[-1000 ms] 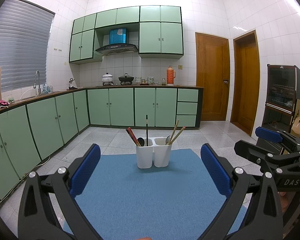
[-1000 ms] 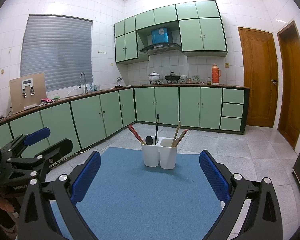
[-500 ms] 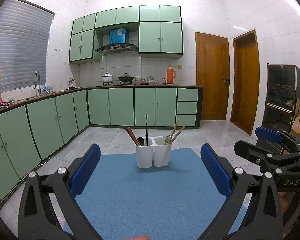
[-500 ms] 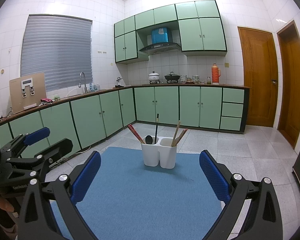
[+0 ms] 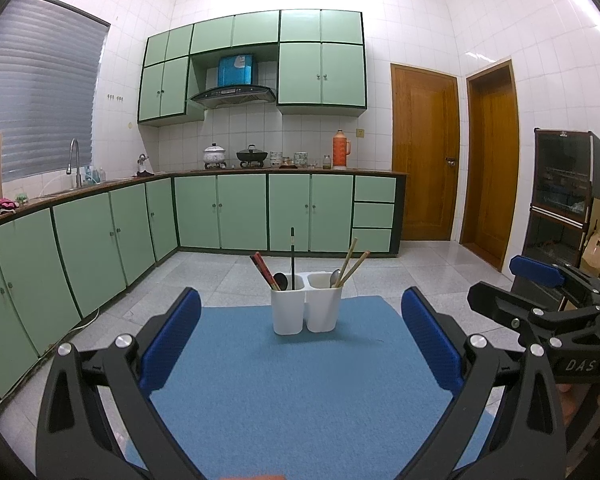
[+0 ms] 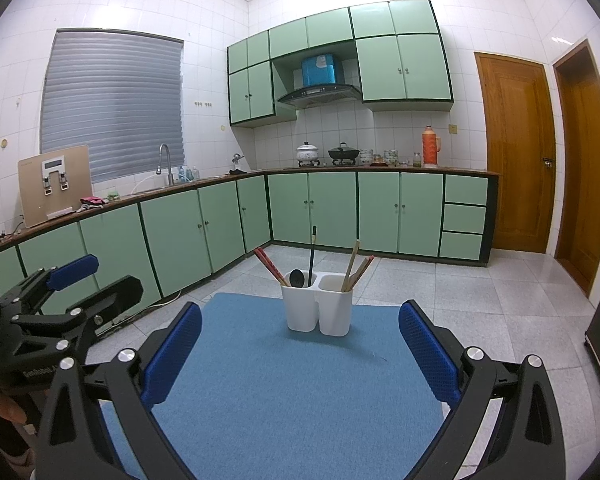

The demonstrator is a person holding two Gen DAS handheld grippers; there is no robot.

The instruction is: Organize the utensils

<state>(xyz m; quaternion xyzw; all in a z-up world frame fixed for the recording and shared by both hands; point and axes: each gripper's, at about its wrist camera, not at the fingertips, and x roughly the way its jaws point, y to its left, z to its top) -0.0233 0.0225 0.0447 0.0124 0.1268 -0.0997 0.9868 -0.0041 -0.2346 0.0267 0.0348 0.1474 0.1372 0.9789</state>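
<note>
blue-padded and spread wide with nothing between its fingers, the left gripper [image 5: 300,344] hovers over the near part of a blue mat [image 5: 300,392]. ahead at the mat's far edge stands a white two-compartment utensil holder [image 5: 306,303]: red chopsticks [image 5: 264,270], a black spoon [image 5: 280,280] and a black chopstick [image 5: 292,256] in its left cup, a metal spoon [image 5: 335,278] and wooden chopsticks [image 5: 352,262] in its right. the right gripper [image 6: 300,350] is equally wide and empty.

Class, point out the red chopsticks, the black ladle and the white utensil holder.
red chopsticks [image 5: 262,268], left wrist view, mid-shaft.
black ladle [image 6: 296,278], right wrist view, bowl.
white utensil holder [image 5: 287,314], left wrist view, left compartment's front wall.
</note>
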